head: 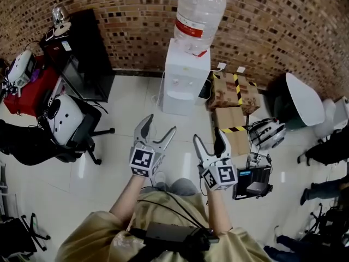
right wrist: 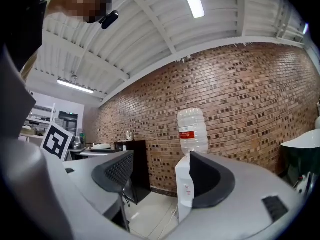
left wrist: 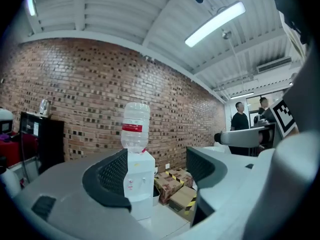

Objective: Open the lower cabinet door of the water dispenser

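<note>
**Water dispenser dead ahead, both grippers open and short of it**

Water dispenser [head: 185,81] stands on the floor [head: 136,97] against the brick wall [head: 272,15], big bottle [head: 197,18] upside down on top, cardboard boxes [head: 234,91] just beside it on the right. Its lower cabinet door [head: 176,107] faces the person and, as far as I can make out from here, looks shut.

Left gripper [head: 161,124] and right gripper [head: 208,135] are held out side by side, pointing at the cabinet and well apart from it. Left gripper view: the fingers [left wrist: 107,176] stand wide, and the dispenser is framed in the gap far off, with nothing held. Right gripper view: the same story, fingers [right wrist: 117,171] spread, empty, the white body showing at the edge of the right-hand pad.

So I'd call this the approach, with the door untouched and no contact made. The next move, as I judge it, calls for getting close and low, since the door sits beneath the taps near the floor. One gripper then has to find the door's edge or handle, which I can't pick out at this range, nip it and swing it outward. Watch the boxes crowding the right side.
</note>
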`<state>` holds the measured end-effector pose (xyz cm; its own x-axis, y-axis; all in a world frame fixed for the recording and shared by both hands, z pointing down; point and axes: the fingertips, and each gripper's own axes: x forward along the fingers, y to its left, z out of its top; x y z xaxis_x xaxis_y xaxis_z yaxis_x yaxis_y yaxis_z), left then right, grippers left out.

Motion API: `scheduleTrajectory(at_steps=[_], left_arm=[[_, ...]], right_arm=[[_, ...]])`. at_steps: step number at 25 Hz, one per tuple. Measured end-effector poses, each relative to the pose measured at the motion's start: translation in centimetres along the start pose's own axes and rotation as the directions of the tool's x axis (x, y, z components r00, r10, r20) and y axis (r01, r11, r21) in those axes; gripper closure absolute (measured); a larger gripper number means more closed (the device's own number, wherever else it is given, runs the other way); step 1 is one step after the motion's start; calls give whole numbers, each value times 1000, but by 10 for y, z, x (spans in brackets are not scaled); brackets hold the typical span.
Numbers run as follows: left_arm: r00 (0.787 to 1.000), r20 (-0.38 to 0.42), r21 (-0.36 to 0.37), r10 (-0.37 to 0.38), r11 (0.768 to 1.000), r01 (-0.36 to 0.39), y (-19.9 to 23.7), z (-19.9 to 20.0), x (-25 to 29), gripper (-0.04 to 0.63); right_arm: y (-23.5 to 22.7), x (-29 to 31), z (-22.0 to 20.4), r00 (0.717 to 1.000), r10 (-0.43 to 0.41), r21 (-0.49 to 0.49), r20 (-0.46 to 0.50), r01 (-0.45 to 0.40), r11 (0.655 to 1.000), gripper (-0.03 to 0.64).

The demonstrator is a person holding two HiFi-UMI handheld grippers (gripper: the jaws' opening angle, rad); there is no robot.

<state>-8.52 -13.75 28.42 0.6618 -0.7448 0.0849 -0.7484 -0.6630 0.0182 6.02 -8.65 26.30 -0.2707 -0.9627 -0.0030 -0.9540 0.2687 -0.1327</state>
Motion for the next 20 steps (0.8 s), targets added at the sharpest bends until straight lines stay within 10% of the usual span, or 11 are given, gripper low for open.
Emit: scheduleTrajectory(at_steps=[20], left_arm=[[988, -146, -23, 45, 999, -48, 41, -54, 186, 245]], right_arm=[[-167, 124, -71, 994, 4, 3, -106, -3, 1000, 259]])
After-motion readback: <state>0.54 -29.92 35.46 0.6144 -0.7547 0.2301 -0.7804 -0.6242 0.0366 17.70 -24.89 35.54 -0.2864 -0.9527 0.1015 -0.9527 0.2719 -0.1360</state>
